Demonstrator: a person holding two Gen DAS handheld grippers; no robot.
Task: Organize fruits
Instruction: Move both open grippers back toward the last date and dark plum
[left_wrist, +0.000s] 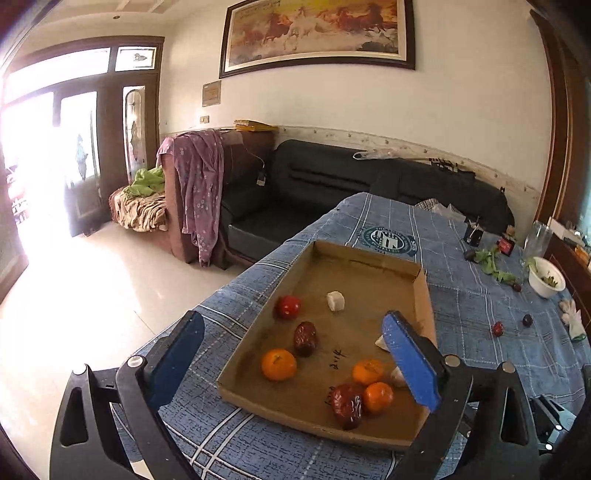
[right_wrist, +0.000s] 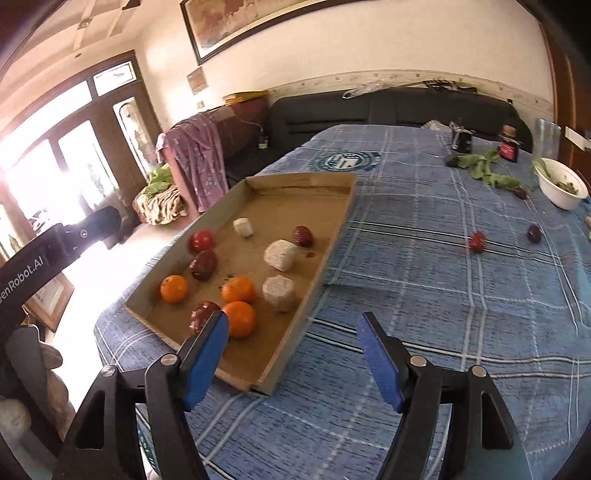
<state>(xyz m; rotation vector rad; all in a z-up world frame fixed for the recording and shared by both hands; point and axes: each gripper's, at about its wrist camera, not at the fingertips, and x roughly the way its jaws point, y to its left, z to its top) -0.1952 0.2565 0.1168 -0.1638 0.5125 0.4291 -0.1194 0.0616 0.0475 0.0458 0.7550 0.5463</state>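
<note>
A shallow cardboard tray (left_wrist: 424, 295) (right_wrist: 332, 229) lies on the blue checked tablecloth. It holds three oranges (left_wrist: 279, 364) (right_wrist: 173, 288), several dark red dates (left_wrist: 305, 338) (right_wrist: 203, 264), a red tomato (left_wrist: 289, 306) (right_wrist: 202, 240) and white chunks (left_wrist: 335, 300) (right_wrist: 280, 254). My left gripper (left_wrist: 295, 358) is open and empty, above the tray's near end. My right gripper (right_wrist: 291, 358) is open and empty, above the tray's near right corner. A loose red fruit (left_wrist: 498, 328) (right_wrist: 478, 242) and a dark fruit (left_wrist: 527, 319) (right_wrist: 534, 233) lie on the cloth right of the tray.
A white bowl (left_wrist: 546, 282) (right_wrist: 561, 188) with greens stands at the far right, with loose green leaves (left_wrist: 489, 260) (right_wrist: 484, 168), a glass jar (left_wrist: 537, 236) and small dark items near it. A black sofa (left_wrist: 332, 177) runs behind the table. The table edge drops off at the left.
</note>
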